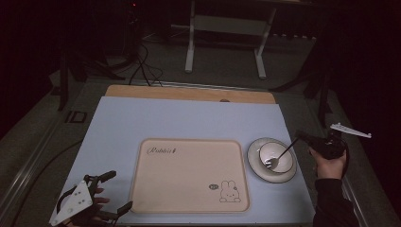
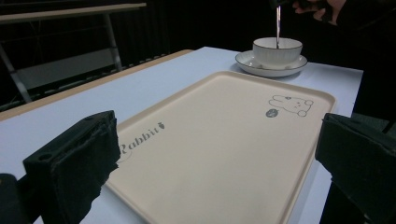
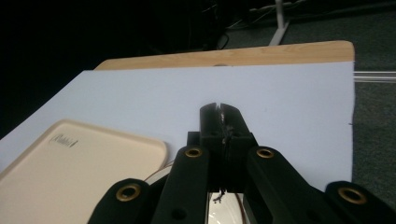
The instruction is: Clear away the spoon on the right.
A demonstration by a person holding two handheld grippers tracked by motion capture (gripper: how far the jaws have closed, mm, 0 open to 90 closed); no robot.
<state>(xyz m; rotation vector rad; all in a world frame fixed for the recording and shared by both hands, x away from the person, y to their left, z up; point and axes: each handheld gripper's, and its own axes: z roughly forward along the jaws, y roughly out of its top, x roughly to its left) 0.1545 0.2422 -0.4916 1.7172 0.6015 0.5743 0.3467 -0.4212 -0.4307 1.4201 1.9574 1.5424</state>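
Black foam pads on the left gripper (image 1: 113,191) stand wide apart with nothing between them, resting at the near left corner of the table, just beside the near left edge of the cream tray (image 1: 189,176); in the left gripper view the bare tray (image 2: 219,140) with its rabbit print runs off between the two jaws. It looks idle, and it should hold there so it neither nudges the tray nor crosses the other arm's path.

Farther right, the right gripper (image 1: 302,137) is clamped tight on the handle end of a metal fork (image 1: 279,156), and the right gripper view shows its jaws pressed together with only a sliver of metal at the tips (image 3: 220,108). That fork slants down to the left, tines inside the white bowl (image 1: 273,155), which sits on a dark-rimmed saucer (image 1: 257,171) just to the right of the tray.

The step in hand seems to be taking the fork out of the bowl. The grip is far out on a thin handle, so the tines could swing or twist: lift slowly and straight up until they clear the rim, without dragging against the bowl wall, which could tip it on the saucer. Only then carry the fork across, low and level, toward the tray
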